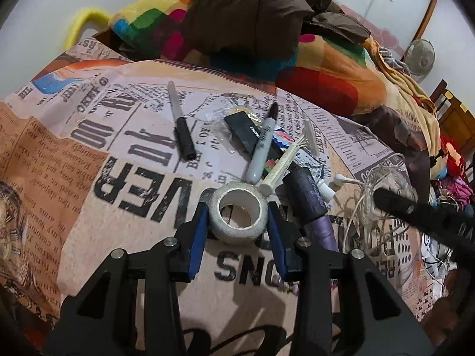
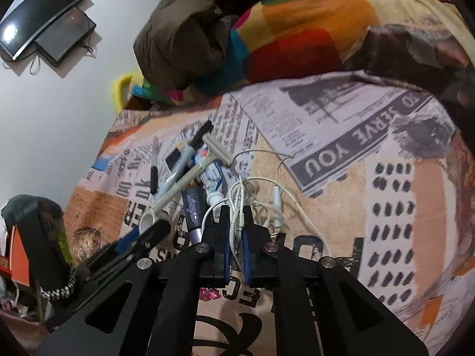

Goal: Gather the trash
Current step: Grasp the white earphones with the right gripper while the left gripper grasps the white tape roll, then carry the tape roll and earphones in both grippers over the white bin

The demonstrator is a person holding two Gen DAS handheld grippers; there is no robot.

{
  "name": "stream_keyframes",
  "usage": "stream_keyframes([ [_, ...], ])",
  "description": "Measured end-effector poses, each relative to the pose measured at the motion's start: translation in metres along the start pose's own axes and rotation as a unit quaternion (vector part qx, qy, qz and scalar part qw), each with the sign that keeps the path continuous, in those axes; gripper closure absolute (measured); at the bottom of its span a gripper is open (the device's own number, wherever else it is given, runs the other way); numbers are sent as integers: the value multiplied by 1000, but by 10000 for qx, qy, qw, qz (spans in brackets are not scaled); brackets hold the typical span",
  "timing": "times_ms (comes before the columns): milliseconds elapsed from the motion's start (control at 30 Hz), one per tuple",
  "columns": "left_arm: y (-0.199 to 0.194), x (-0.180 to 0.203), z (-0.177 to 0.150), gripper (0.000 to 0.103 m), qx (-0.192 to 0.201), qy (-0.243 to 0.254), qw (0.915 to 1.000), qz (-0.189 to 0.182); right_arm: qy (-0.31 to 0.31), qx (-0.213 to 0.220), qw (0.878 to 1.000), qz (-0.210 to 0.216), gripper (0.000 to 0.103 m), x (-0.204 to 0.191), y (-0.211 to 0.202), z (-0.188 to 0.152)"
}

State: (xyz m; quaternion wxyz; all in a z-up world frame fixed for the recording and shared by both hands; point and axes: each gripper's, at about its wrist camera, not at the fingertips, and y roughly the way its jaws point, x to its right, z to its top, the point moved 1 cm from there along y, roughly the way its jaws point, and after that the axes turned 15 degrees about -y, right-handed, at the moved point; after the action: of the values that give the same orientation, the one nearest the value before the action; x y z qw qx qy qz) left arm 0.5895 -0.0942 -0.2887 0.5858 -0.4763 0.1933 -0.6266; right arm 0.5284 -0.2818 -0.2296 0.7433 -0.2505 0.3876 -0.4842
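A white tape roll [image 1: 237, 229] lies on the newspaper-print bedsheet [image 1: 118, 237], and the blue pads of my left gripper [image 1: 239, 219] sit against its two sides. Just beyond it is a heap of a grey marker [image 1: 261, 148], a cream razor [image 1: 285, 160], a black pen [image 1: 182, 136], a black packet [image 1: 242, 132] and a purple tube [image 1: 311, 204]. In the right wrist view my right gripper [image 2: 236, 216] is shut on a tangled white cable [image 2: 279, 198], whose strands run up between the pads. A toothpaste tube [image 2: 212, 175] lies just ahead of it.
A brown jacket [image 1: 252, 14] and a multicoloured blanket [image 1: 326, 71] are piled at the far side of the bed. A fan [image 1: 420, 56] stands far right, and a yellow chair back [image 1: 86, 20] far left. Dark screens [image 2: 44, 17] hang on the wall.
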Motion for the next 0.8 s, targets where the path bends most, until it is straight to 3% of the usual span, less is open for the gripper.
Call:
stream_keyframes([
  [433, -64, -23, -11, 65, 388, -44, 9992, 84, -502, 411, 9978, -152, 97, -25, -38, 5],
  [800, -167, -59, -24, 65, 969, -135, 9950, 194, -1276, 597, 9899, 125, 97, -106, -75, -8],
])
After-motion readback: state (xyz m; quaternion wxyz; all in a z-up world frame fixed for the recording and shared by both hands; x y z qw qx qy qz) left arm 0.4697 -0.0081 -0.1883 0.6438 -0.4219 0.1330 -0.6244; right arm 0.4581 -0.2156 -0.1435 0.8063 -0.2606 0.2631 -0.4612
